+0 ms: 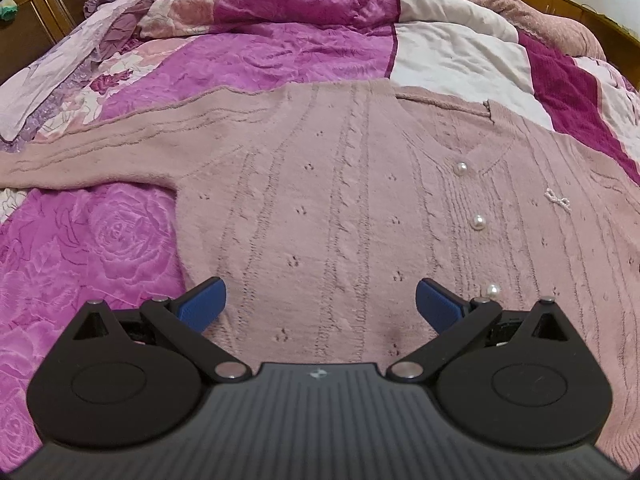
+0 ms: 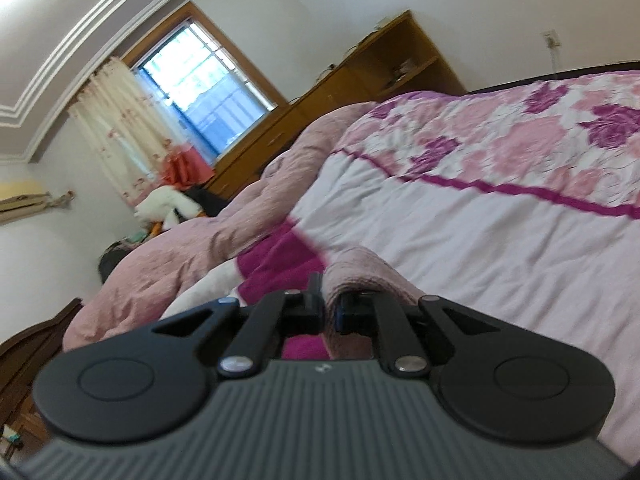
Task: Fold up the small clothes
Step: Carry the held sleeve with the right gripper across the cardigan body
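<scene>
1. The left gripper (image 1: 321, 300) hangs low over the front of the pink cardigan (image 1: 320, 200), its blue-padded fingers (image 1: 202, 304) spread wide with nothing between them.
2. The cardigan lies flat and face up on the bed quilt (image 1: 280, 52), one sleeve (image 1: 92, 156) stretched out to the left, pearl buttons (image 1: 478, 222) running down the placket at right.
3. The right gripper (image 2: 330, 300) has its jaws drawn close on a fold of pink knit (image 2: 360, 276), which bunches up between and over the fingers.
4. Beyond it a pink, white and magenta quilt (image 2: 480, 208) slopes away, with a rumpled pink duvet (image 2: 200, 240), wooden cabinets (image 2: 380, 64) and a curtained window (image 2: 208, 80) behind.
</scene>
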### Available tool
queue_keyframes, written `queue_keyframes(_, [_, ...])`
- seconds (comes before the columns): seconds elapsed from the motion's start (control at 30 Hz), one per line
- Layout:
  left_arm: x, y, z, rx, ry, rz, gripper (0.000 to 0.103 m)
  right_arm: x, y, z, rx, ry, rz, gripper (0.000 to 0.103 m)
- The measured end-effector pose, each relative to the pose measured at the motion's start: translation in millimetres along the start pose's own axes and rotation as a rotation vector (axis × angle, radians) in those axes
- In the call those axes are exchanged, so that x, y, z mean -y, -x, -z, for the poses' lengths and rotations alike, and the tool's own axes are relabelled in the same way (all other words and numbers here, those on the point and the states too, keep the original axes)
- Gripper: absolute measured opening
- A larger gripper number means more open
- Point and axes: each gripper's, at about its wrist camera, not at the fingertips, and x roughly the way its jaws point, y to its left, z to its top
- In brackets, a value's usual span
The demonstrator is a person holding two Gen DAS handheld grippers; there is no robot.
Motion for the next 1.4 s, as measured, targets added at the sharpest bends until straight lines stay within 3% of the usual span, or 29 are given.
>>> queue_keyframes(0.43, [-31, 8, -9, 0.001, 0.036, -0.051, 0.103, -113, -26, 39, -0.128, 0.185, -0.17, 0.009])
queue_keyframes(0.73, [-66, 11, -16, 0.012, 0.074, -0.061, 0.103, -174, -42, 80, -0.191, 0.182, -0.246, 0.009])
queue_keyframes(0.9, [-81, 10, -17, 0.023, 0.081, -0.104, 0.103, -207, -45, 107, -0.177, 0.185, -0.265, 0.009])
queue_keyframes(1.17, [-103, 12, -17, 0.034, 0.111, -0.094, 0.103, -258, -65, 175, -0.258, 0.246, -0.325, 0.009])
queue_keyframes(1.4, [-120, 11, -15, 0.037, 0.134, -0.086, 0.103, -269, -83, 253, -0.412, 0.361, -0.321, 0.009])
